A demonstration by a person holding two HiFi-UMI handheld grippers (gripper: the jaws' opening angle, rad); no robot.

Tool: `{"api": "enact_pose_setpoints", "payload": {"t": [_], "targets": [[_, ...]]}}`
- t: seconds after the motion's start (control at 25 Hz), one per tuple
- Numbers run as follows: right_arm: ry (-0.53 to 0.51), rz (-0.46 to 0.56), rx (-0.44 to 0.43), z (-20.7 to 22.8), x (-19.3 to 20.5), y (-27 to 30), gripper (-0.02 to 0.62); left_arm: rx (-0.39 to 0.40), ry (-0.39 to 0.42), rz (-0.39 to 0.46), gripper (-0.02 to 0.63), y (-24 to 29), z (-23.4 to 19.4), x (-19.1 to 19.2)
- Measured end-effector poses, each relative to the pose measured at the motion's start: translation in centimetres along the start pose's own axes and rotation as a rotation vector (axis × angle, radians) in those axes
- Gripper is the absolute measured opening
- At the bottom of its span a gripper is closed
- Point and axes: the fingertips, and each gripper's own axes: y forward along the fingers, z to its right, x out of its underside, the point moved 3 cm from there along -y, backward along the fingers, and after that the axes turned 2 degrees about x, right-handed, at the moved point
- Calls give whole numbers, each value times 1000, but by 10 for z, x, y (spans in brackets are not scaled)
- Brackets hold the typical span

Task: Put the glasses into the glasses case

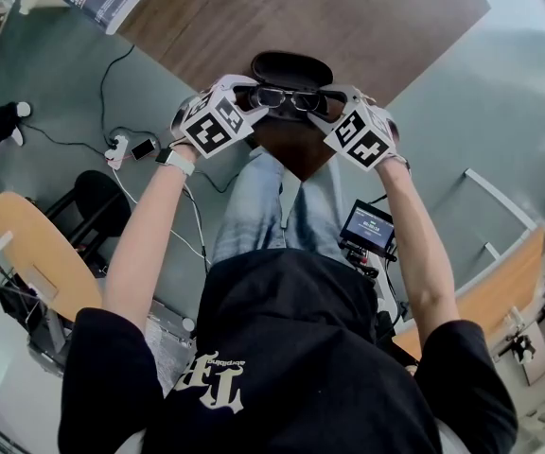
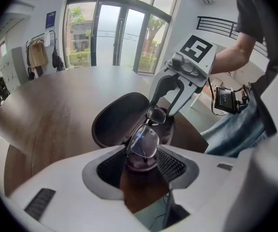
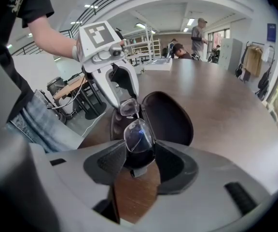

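A dark wood-grain table [image 1: 348, 17] juts over a grey floor in the head view. An open, black, oval glasses case [image 1: 291, 67] lies near the table's corner. The glasses [image 1: 287, 99] sit over the case's near half, held between the left gripper [image 1: 256, 103] and the right gripper [image 1: 322, 108], one at each end of the frame.

In the left gripper view, glass doors stand beyond the table. One end of the thin, dark-rimmed glasses [image 2: 144, 141] sits between the ribbed black pads [image 2: 172, 164]. The jaws stand fairly wide and are closed against the edges of the clear lens. The case's smooth, matt lid rises just behind.

In the right gripper view, the other end of the glasses [image 3: 138, 135] is pinched the same way between that gripper's pads [image 3: 107, 163]. The case [image 3: 170, 120] lies directly beneath and behind.
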Motion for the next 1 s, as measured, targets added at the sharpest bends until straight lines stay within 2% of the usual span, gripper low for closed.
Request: {"api": "enact_pose_setpoints", "payload": {"t": [0.32,0.76,1.0], "targets": [[1,-16,-6,0,1,4,178,27,-21,-14,196,5,-2,4],[-43,-49,-4,-7,0,-2,179,27,24,-41,196,5,-1,-2],[-43,-43,20,-5,-1,-12,179,6,33,2,196,-3,-3,-14]]}}
